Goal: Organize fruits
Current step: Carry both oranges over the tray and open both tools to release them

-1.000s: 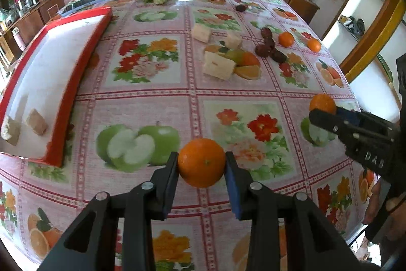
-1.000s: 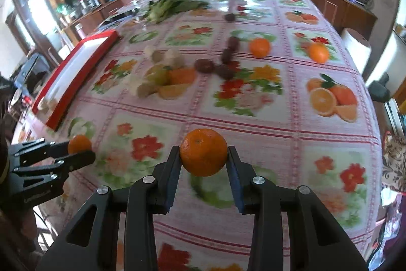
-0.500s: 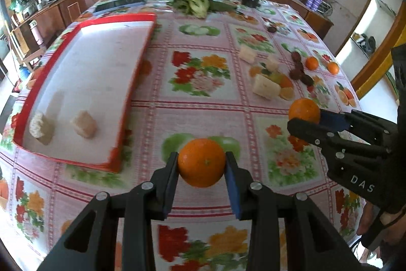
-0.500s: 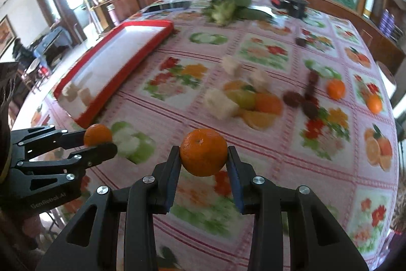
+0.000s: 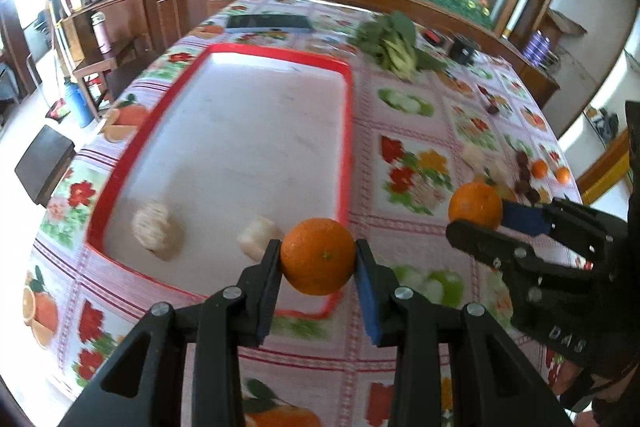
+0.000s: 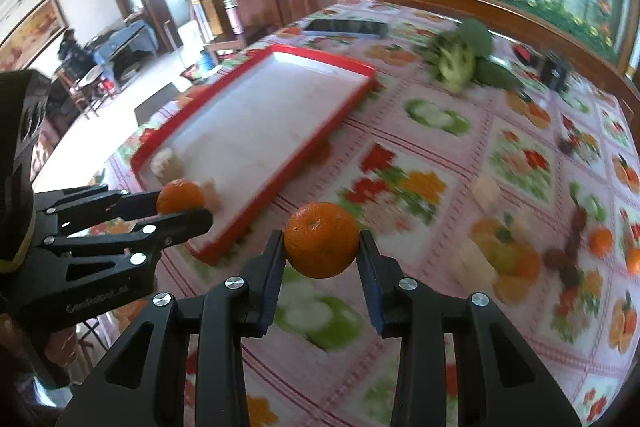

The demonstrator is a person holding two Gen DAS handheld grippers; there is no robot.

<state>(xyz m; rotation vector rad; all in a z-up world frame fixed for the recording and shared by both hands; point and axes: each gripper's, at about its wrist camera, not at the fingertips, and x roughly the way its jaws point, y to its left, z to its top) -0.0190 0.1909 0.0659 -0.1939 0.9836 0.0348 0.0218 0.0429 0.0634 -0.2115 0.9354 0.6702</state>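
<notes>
From the left wrist view, the left gripper [image 5: 318,263] is clamped on an orange [image 5: 318,257], one finger on each flank at its widest girth, held in the air above the near right corner of the red tray [image 5: 347,131]; that hold suits it, since the fruit looks firm, light and round with a dimpled skin that should grip well, though a round body can roll out if pinched off-centre, and a hard squeeze would likely bruise it. To the right the right gripper [image 5: 480,217] is closed on a second orange [image 5: 475,205], above the desk [image 5: 400,107] just beside the tray. In the tray lie two pale lumps [image 5: 158,231], which may be peeled fruit pieces, the blur leaving this unsure; two small oranges [image 5: 540,169] sit far off on the desk near some dark fruits [image 5: 524,183], too smeared to count; one bunch of greens [image 5: 390,43] lies beyond the tray.

From the right wrist view, the right gripper [image 6: 322,257] has its fingers pressed on the sides of its orange [image 6: 322,239], over the flowered cloth near the tray's [image 6: 316,143] long edge; the left gripper [image 6: 180,205] holds the other orange [image 6: 179,195] over the tray's near end. So two oranges are carried, one per gripper; two more small ones [image 6: 600,242] rest at the right by a blurred heap of cut fruit [image 6: 500,255]; one tray; one bunch of greens [image 6: 460,57].
</notes>
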